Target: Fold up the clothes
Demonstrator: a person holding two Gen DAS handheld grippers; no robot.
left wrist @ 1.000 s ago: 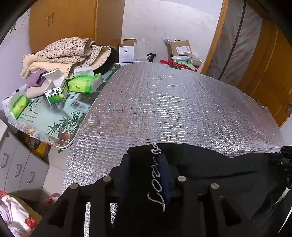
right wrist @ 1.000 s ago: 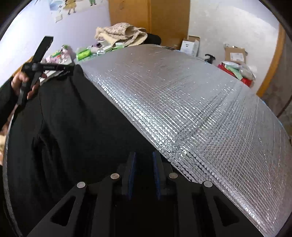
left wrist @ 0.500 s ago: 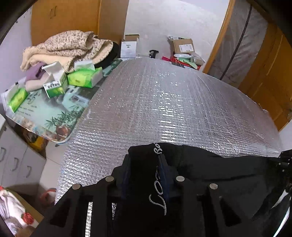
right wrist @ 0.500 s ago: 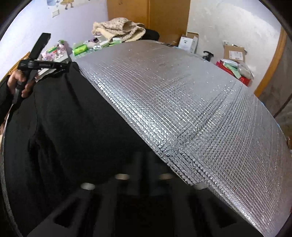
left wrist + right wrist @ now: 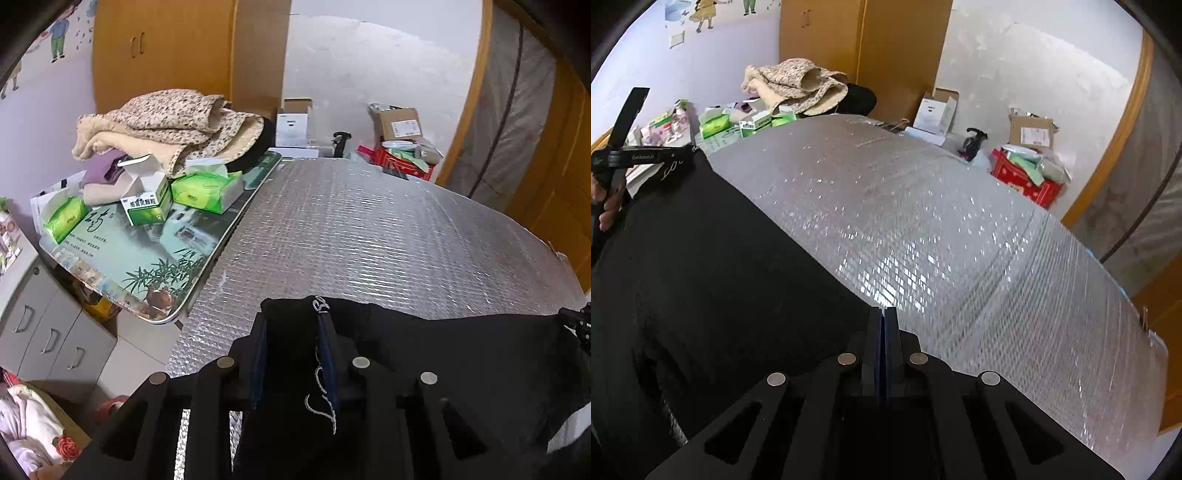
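Observation:
A black garment (image 5: 443,362) with white lettering lies over the near part of a silver quilted mat (image 5: 369,229). My left gripper (image 5: 291,321) has a bunched fold of it between its blue pads, which are closing on the cloth. In the right wrist view the same left gripper (image 5: 683,157), held by a hand, pinches the garment's (image 5: 720,277) far left corner. My right gripper (image 5: 884,310) is shut, its pads together at the cloth's near right edge. The right gripper (image 5: 576,325) shows at the far right of the left wrist view, and the garment's top edge runs from one gripper to the other.
A side table (image 5: 122,258) on the left carries green tissue packs (image 5: 207,188) and a pile of blankets (image 5: 173,122). Grey drawers (image 5: 48,332) stand below it. Cardboard boxes (image 5: 1030,129) and a red crate (image 5: 1023,177) sit beyond the silver mat (image 5: 923,221), by a wooden door frame.
My right gripper's jaws went from open to shut on the garment's edge and drew back along it, with more mat in view. The left pads narrowed on the fold and shifted slightly.

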